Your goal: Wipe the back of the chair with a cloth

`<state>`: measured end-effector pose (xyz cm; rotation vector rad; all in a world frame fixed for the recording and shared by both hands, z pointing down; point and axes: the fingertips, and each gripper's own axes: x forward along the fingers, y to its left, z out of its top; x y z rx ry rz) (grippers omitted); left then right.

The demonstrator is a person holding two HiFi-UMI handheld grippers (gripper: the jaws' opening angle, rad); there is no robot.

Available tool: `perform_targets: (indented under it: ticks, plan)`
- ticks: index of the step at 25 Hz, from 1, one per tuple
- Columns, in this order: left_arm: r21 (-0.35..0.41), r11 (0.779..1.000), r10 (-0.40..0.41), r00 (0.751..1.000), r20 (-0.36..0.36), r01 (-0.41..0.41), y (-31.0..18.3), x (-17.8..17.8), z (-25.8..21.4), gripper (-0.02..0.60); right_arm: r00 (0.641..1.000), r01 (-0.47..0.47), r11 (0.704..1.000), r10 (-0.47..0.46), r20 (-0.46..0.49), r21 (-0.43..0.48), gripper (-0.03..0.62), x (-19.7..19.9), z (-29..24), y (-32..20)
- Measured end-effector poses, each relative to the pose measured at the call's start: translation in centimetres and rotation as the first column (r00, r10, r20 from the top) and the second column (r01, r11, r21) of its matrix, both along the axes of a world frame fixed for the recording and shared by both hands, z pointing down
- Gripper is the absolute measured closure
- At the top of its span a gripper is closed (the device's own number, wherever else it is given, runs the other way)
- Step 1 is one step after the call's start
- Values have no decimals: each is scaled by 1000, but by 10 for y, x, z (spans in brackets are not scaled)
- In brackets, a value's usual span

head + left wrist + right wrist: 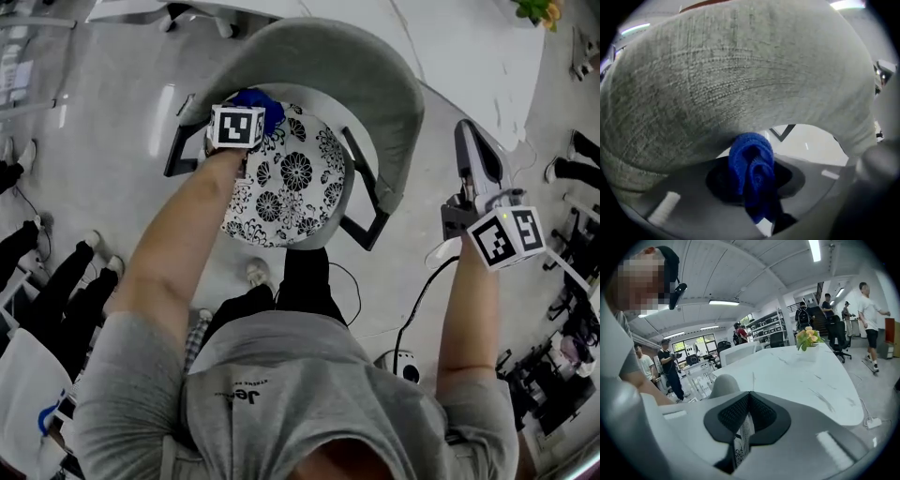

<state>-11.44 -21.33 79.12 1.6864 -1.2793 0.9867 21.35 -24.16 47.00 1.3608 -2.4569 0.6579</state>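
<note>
My left gripper (757, 190) was clamped on the bunched blue knitted cloth (751, 161), and the cloth's top pressed against the inner face of the curved grey fabric chair back (740, 84). From the head view, that gripper (251, 111) sat at the left end of the backrest (328, 66), above the round black-and-white floral seat cushion (291, 187). My right gripper (747, 399) had its jaws together on nothing. It hung well apart from the chair, near the white marble-look table (801, 376).
</note>
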Motion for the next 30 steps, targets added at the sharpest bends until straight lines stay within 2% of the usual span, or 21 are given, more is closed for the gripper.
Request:
perform_targets:
  ticks: [3, 5, 9, 12, 17, 19, 24, 30]
  plan:
    - [44, 999, -26, 999, 20, 25, -23, 1, 4, 414, 1000, 7, 1000, -7, 1, -7, 594, 0, 3, -4]
    - [37, 998, -46, 999, 28, 45, -30, 4, 9, 414, 1000, 8, 1000, -8, 0, -7, 594, 1, 4, -7]
    - [63, 998, -26, 999, 32, 24, -43, 17, 12, 414, 1000, 3, 1000, -3, -4, -6, 594, 11, 6, -13]
    - [46, 998, 39, 999, -15, -38, -44, 42, 22, 414, 1000, -16, 1000, 16, -1, -1, 594, 21, 7, -16]
    - [77, 984, 169, 982, -78, -163, -55, 102, 19, 414, 999, -33, 999, 33, -11, 8, 594, 36, 8, -14]
    - [109, 967, 243, 965, -96, -232, -58, 130, 14, 415, 999, -44, 999, 44, -13, 15, 594, 44, 7, -13]
    - [136, 904, 421, 899, -122, -406, -43, 190, 11, 416, 997, -79, 996, 79, -6, 29, 594, 63, 3, -8]
    - [149, 807, 587, 802, -107, -571, -21, 235, 8, 416, 995, -98, 994, 98, 0, 40, 594, 75, -2, 0]
